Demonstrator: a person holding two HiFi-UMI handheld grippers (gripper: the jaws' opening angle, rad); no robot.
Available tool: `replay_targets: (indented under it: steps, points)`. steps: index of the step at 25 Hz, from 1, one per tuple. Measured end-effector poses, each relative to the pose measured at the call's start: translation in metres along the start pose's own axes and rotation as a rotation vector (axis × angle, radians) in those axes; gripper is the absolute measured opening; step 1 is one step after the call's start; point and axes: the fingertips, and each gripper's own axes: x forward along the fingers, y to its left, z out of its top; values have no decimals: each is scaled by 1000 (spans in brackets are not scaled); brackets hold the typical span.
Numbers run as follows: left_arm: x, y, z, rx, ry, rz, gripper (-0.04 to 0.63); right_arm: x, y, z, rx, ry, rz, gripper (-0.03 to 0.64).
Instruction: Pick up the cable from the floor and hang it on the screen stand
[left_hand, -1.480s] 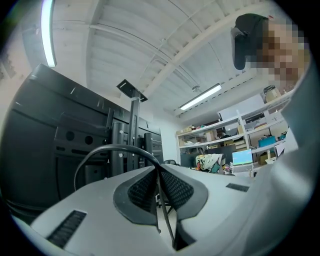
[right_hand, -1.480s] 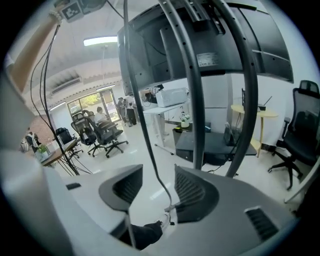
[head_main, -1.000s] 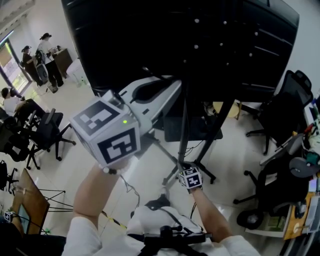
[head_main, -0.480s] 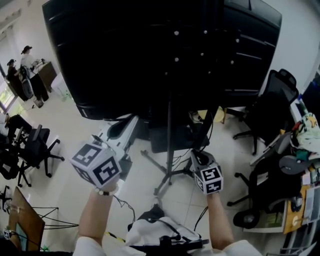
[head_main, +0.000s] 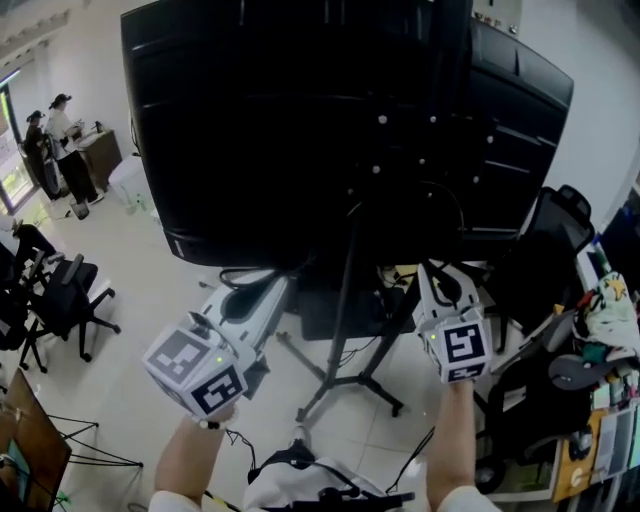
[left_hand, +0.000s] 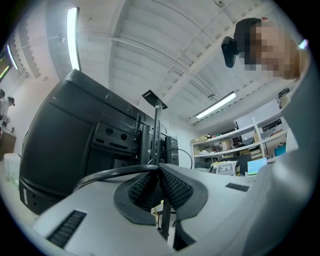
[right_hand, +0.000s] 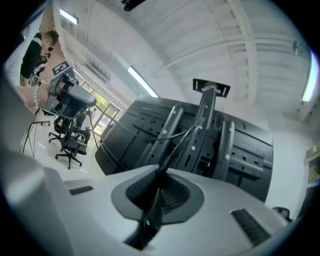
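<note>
- Both tools clench the cable (left_hand: 103, 172): your left gripper (head_main: 272, 290) and right gripper (head_main: 428, 275) hold it raised beside the screen stand (head_main: 345, 290).
- Keep both clamped; drape the slack span over the stand before releasing.

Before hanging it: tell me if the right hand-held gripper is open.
No, the right hand-held gripper is shut on the cable.

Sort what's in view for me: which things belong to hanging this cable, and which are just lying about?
Part of the job:
- cable, clamped in the left gripper and the right gripper
- screen stand
- screen on that stand

Just lying about:
- office chair at left
- black chair at right
- cluttered desk at right
- people standing far left
</note>
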Motion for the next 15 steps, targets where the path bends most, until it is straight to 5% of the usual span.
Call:
replay_targets:
  steps: [4, 9, 15]
  points:
    - [-6, 7, 13, 78, -8, 35, 15, 27, -8, 61, -101, -80, 49, 20]
    - [-13, 14, 42, 74, -60, 18, 15, 44, -18, 126, -162, -221, 56, 20]
    - [-25, 31, 79, 132, -113, 61, 16, 62, -46, 182, -104, -325, 51, 20]
